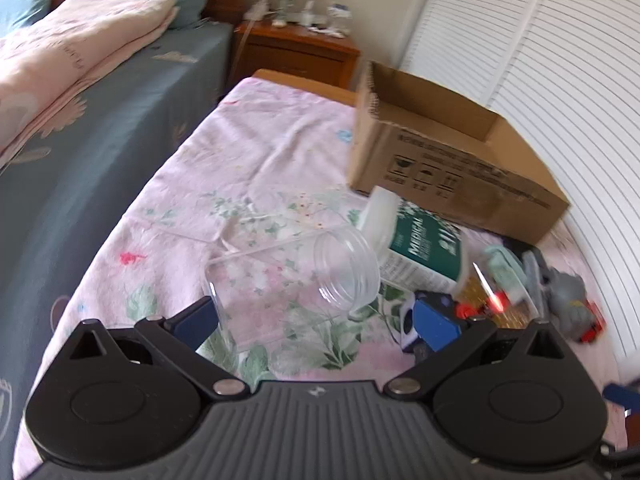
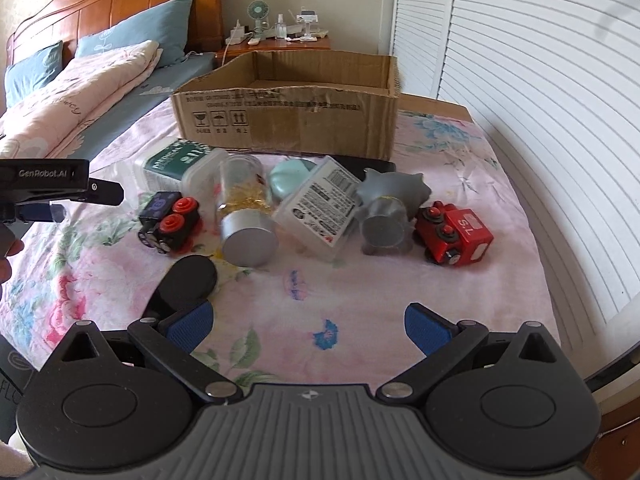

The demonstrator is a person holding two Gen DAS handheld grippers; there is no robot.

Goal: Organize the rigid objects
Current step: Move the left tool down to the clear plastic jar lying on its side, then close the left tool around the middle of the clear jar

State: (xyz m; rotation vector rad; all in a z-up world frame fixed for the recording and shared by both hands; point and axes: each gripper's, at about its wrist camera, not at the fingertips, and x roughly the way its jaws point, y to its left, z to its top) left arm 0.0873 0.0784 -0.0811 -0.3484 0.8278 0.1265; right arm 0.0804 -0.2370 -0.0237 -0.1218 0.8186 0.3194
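Observation:
An open cardboard box [image 2: 288,120] stands at the far side of a floral pink cloth [image 2: 320,288]; it also shows in the left wrist view [image 1: 452,176]. In front of it lie a black toy train [image 2: 170,222], a jar with a silver lid [image 2: 246,216], a labelled plastic case [image 2: 320,208], a grey toy [image 2: 386,212], a red toy train [image 2: 456,236] and a green medical box [image 2: 176,160]. A clear empty jar [image 1: 296,288] lies on its side between the wide-open fingers of my left gripper [image 1: 316,324]. My right gripper [image 2: 308,324] is open and empty above the cloth.
A black disc [image 2: 192,276] lies by my right gripper's left finger. A bed with pillows [image 2: 80,80] is to the left, a nightstand [image 2: 276,40] behind the box, and white louvred doors [image 2: 520,80] along the right.

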